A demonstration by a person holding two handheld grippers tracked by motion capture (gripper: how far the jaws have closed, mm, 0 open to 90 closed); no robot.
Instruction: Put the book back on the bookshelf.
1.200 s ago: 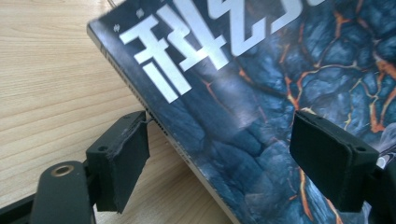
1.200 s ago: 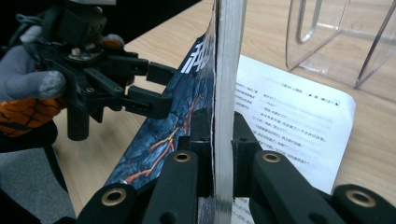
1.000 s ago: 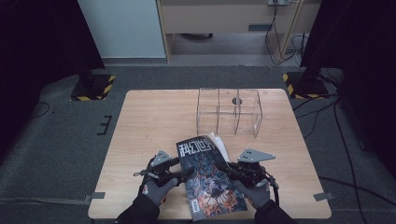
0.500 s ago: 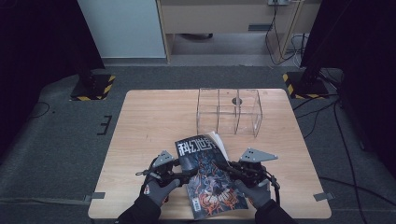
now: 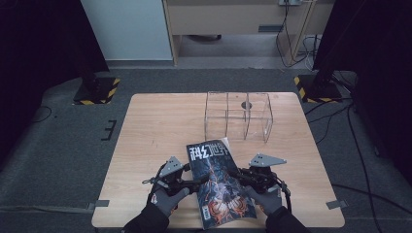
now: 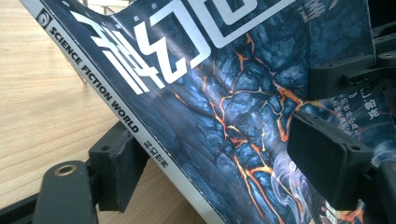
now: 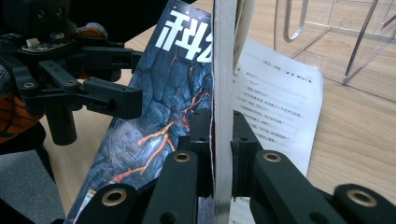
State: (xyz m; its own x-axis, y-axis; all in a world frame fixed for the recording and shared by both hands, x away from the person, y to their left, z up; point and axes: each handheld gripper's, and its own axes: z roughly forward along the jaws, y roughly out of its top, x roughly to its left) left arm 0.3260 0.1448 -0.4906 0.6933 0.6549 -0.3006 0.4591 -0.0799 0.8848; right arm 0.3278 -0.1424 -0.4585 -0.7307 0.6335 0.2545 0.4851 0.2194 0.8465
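A magazine (image 5: 218, 184) with a dark blue and orange lava cover and "Science Fiction World" on its spine is held tilted above the front of the table. My right gripper (image 5: 235, 174) is shut on its right page edge, and in the right gripper view the jaws of my right gripper (image 7: 219, 140) pinch the magazine (image 7: 154, 107) edge-on. My left gripper (image 5: 197, 183) is at the spine side. In the left gripper view my left gripper (image 6: 219, 172) has its jaws wide apart, one under the spine and one over the cover of the magazine (image 6: 224, 93). A loose inner page hangs out behind.
A clear plastic divided box (image 5: 238, 116) stands behind the magazine, toward the back right of the wooden table (image 5: 155, 126). Gloved hands come in at the front edge. Black stands with striped bases flank the table's far corners on the floor.
Hardly anything differs. The left gripper has crept slightly right toward the magazine's spine, and the magazine stays in the same place.
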